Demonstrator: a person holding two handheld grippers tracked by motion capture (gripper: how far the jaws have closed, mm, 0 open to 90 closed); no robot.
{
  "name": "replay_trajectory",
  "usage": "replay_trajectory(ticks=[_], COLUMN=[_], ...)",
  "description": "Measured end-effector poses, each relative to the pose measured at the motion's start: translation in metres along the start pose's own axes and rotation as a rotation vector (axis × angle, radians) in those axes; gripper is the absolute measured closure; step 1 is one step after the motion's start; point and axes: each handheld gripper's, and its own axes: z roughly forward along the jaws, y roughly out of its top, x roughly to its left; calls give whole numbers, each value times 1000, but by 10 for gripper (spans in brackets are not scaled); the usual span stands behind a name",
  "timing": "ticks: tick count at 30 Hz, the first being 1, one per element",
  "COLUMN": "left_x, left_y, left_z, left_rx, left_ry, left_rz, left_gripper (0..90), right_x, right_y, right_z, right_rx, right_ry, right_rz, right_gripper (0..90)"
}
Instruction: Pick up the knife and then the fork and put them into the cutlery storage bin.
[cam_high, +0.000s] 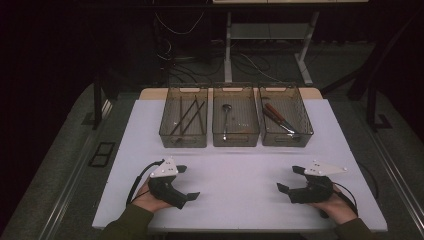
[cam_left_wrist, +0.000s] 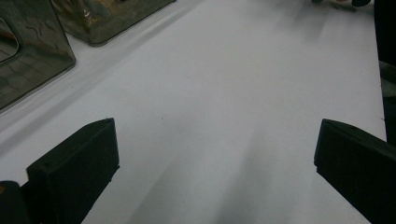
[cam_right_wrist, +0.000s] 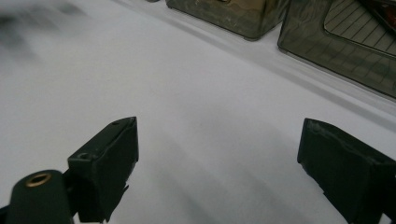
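Note:
Three smoked clear trays stand in a row at the back of the white table. The left tray holds several thin dark rods. A long metal tool with a round end lies in the middle tray. The right tray holds red-handled tools. My left gripper rests near the front left, held by a hand, its jaws wide apart with nothing between them. At the front right my right gripper is open too, with bare table between its fingers.
Tray corners show at the top of both gripper views. Behind the table stands a desk frame with cables on the dark floor. A black rail runs along the left side.

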Motion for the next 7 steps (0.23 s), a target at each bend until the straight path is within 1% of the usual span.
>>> replay_trajectory(ticks=[7], left_x=[0], left_y=[0], left_z=[0], left_rx=[1], left_ry=[-1], left_rz=[0], left_gripper=[0], right_x=[0], right_y=[1], right_z=[-1], right_rx=[-9], right_ry=[2], right_rz=[4], right_gripper=[126])
